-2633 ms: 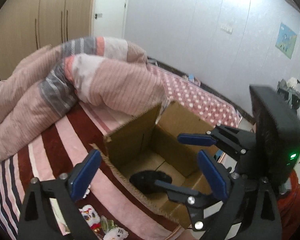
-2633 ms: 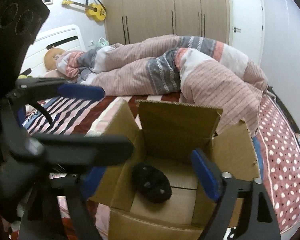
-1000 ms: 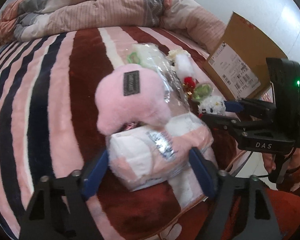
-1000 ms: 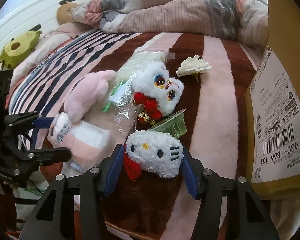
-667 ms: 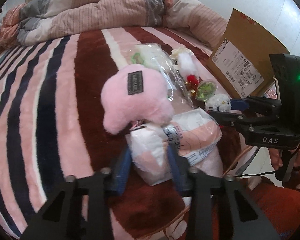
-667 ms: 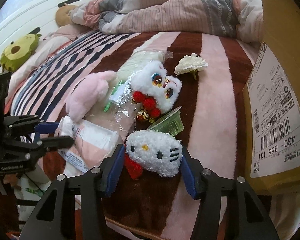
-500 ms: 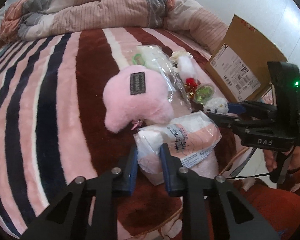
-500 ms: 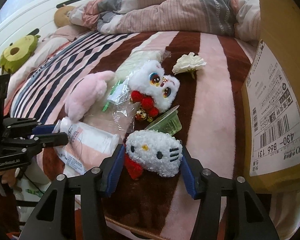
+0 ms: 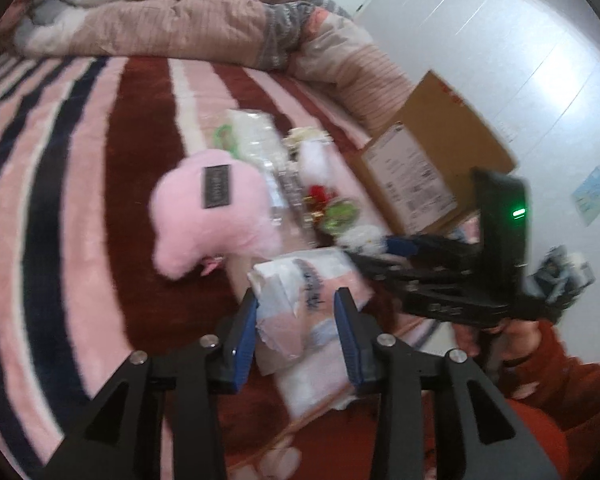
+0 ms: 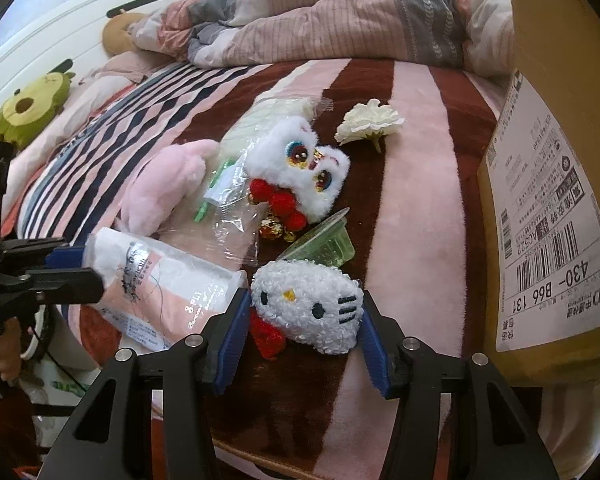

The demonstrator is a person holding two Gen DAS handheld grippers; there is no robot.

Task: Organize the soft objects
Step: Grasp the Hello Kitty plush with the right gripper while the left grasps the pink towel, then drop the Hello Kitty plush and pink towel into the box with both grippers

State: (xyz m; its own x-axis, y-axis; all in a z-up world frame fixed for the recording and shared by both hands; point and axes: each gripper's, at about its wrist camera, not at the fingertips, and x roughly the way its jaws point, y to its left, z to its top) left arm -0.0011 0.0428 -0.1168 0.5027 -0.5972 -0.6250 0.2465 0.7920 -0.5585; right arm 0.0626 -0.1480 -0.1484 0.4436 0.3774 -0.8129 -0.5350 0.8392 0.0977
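My left gripper (image 9: 296,328), jaws opening, straddles the tissue pack (image 9: 300,300); my right gripper (image 10: 302,334) clasps the white cat plush (image 10: 310,306).

Cat plush (image 10: 308,306) is lying at lower centre, tissue pack (image 10: 168,292) to its left, lion plush (image 10: 304,168) above, box (image 10: 556,184) filling the right edge.

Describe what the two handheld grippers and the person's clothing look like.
Both are black frames with two angular fingers, silver bolts and blue pads. The left gripper and right gripper match. Seen from the left camera, the right gripper carries a black box with a green light, faint lettering and a thin cable. The sleeve is rust red.
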